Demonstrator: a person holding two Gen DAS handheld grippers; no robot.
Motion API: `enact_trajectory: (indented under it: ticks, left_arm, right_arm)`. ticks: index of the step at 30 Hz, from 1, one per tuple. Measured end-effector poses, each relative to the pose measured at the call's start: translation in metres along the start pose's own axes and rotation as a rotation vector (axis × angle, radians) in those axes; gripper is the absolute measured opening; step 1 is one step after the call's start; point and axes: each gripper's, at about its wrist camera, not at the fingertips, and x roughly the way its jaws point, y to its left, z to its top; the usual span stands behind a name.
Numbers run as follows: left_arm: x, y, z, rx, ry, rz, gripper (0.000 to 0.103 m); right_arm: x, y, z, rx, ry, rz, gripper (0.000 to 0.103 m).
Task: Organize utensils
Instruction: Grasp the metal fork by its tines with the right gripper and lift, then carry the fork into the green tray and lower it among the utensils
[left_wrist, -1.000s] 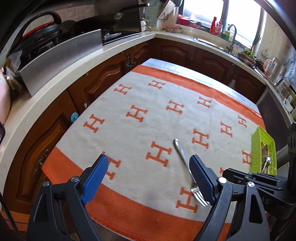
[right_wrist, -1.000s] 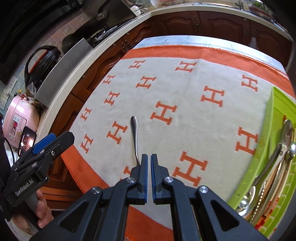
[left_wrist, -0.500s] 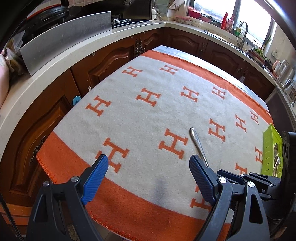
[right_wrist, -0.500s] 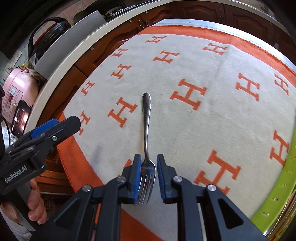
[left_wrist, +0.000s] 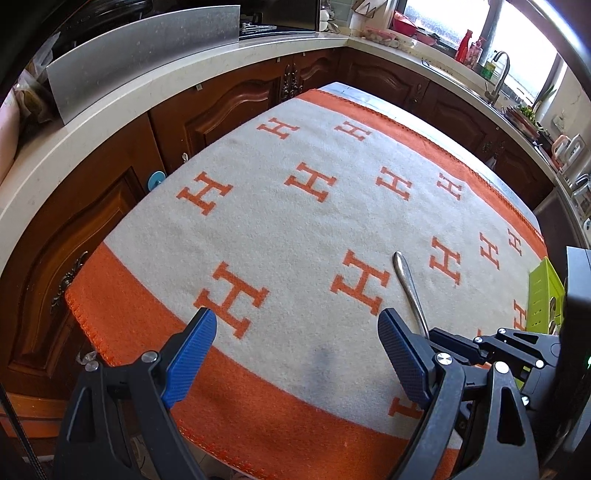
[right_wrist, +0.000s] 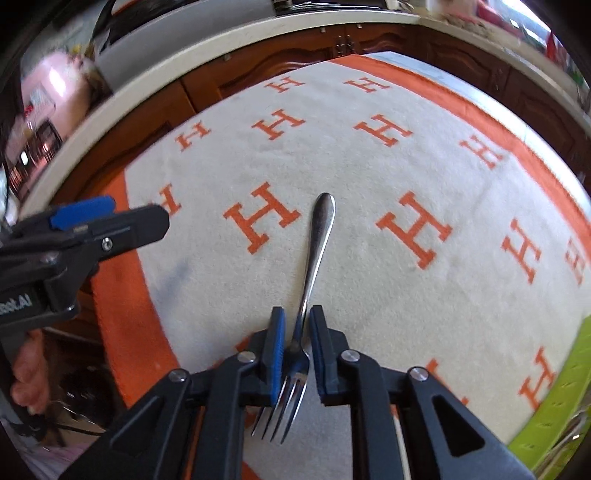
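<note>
Closing in, the right gripper (right_wrist: 295, 332) had its jaws narrow w/ the fork (right_wrist: 314, 258) neck between them, prob. to lift it. Fork lay flat on the blanket (right_wrist: 369, 295), near the green tray (right_wrist: 554, 398) where it likely goes. Left gripper (left_wrist: 295, 354) hung wide & empty.

Open blanket (left_wrist: 288, 229) all around; green tray (left_wrist: 545, 295) at right edge.

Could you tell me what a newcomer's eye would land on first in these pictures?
Probably the orange-and-cream H-patterned blanket covering the table. Next, the lone steel fork lying on it, its neck between the closing jaws of the right gripper, with the lime-green tray at the blanket's right edge.
</note>
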Motion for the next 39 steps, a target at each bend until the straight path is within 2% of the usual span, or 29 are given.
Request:
enact_trajectory:
  ticks: [3,6,15,22,30,39]
  left_arm:
    - [0.000,0.000,0.002,0.002,-0.001,-0.002,0.088]
    - [0.000,-0.001,0.003,0.005,-0.002,-0.003,0.088]
    - [-0.006,-0.009,0.006,0.027,-0.014,-0.015,0.088]
    - [-0.011,-0.030,0.007,0.076,-0.014,-0.041,0.088]
    - [-0.027,-0.073,0.009,0.160,-0.028,-0.090,0.088]
    - [-0.053,-0.145,0.011,0.320,-0.057,-0.181,0.088]
  right_arm:
    - [0.002,0.007,0.000,-0.011,-0.007,-0.067,0.007]
    - [0.003,0.008,0.001,0.005,-0.015,-0.088,0.004]
    - [-0.005,-0.024,-0.003,0.211,0.013,0.035,0.004]
    - [-0.023,-0.053,-0.015,0.355,0.011,0.081,0.003]
    - [-0.059,-0.078,-0.028,0.446,-0.035,0.088,0.004]
    - [-0.115,-0.112,-0.056,0.579,-0.122,0.069,0.004]
